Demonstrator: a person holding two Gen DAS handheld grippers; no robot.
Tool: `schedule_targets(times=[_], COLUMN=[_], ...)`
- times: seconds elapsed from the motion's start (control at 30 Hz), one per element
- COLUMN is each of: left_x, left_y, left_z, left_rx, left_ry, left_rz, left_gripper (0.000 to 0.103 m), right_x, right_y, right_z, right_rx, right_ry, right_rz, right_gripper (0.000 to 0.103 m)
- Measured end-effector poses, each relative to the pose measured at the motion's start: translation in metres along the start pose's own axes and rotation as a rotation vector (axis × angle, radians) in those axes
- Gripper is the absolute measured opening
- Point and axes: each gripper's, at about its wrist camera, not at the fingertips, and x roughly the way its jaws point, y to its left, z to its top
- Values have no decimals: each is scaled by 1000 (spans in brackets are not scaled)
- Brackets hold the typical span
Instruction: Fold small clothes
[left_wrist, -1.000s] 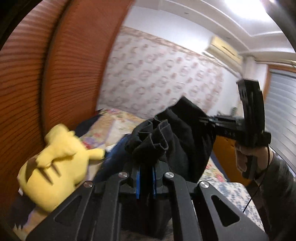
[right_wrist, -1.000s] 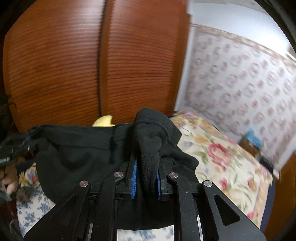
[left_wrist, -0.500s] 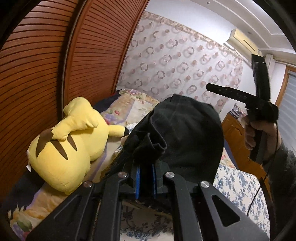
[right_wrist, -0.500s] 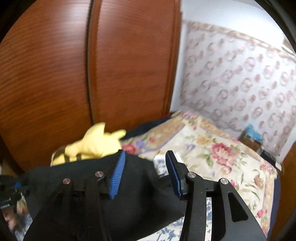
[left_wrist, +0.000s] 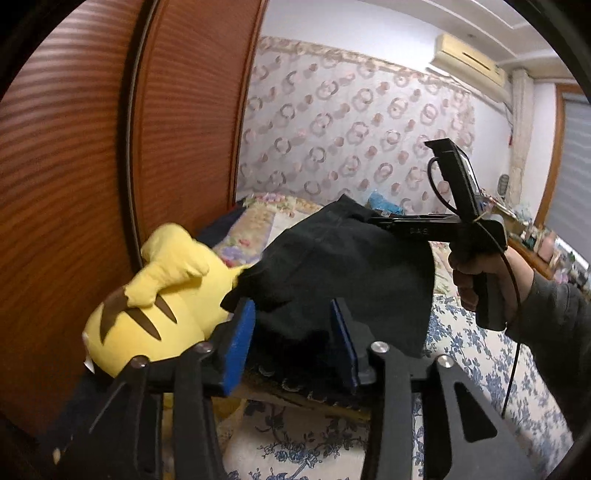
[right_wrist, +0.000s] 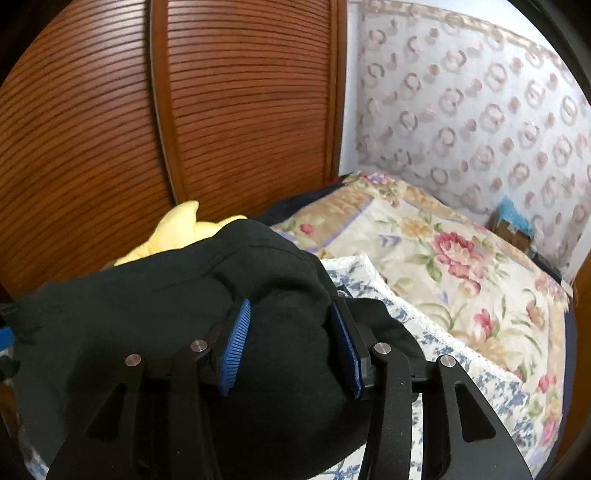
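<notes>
A small black garment (left_wrist: 343, 269) hangs bunched in the air between my two grippers, above the bed. My left gripper (left_wrist: 295, 332) is open, its blue pads (left_wrist: 240, 339) apart with the cloth draped between them. My right gripper (right_wrist: 291, 343) is also open, blue pads (right_wrist: 234, 350) apart, and the black garment (right_wrist: 155, 317) lies over and between its fingers. In the left wrist view the right gripper (left_wrist: 373, 220) reaches into the garment's far top edge, held by a hand in a grey sleeve.
A yellow plush toy (left_wrist: 155, 306) lies on the bed (right_wrist: 461, 258) by the brown slatted wardrobe doors (right_wrist: 240, 110). A blue-flowered white sheet (left_wrist: 491, 369) covers the near bed. The patterned wall (left_wrist: 369, 122) stands behind; a dresser (left_wrist: 535, 251) stands at right.
My left gripper, shut on the garment half a second ago, has opened. My right gripper opened earlier, between one second and half a second ago; cloth now lies between its pads.
</notes>
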Motion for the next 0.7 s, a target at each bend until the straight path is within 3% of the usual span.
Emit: schedule_targets(times=[0.03, 0.3, 0.43, 0.7], left_x=[-3, -28, -38, -48], left_y=[-2, -28, -44, -85], left_z=[0, 5, 2, -5], left_rx=[10, 90, 113, 186], left_ry=[-5, -49, -72, -66], left_rz=[-4, -33, -39, -118], left_gripper=[54, 55, 55, 55], right_x=[-7, -85, -133, -215], right_y=[1, 5, 1, 1], right_z=[-1, -41, -78, -142], right_rx=[-1, 19, 61, 162], right_ry=[-9, -93, -132, -192], right_rz=[-14, -37, -84, -209], right_gripper=[46, 46, 50, 55])
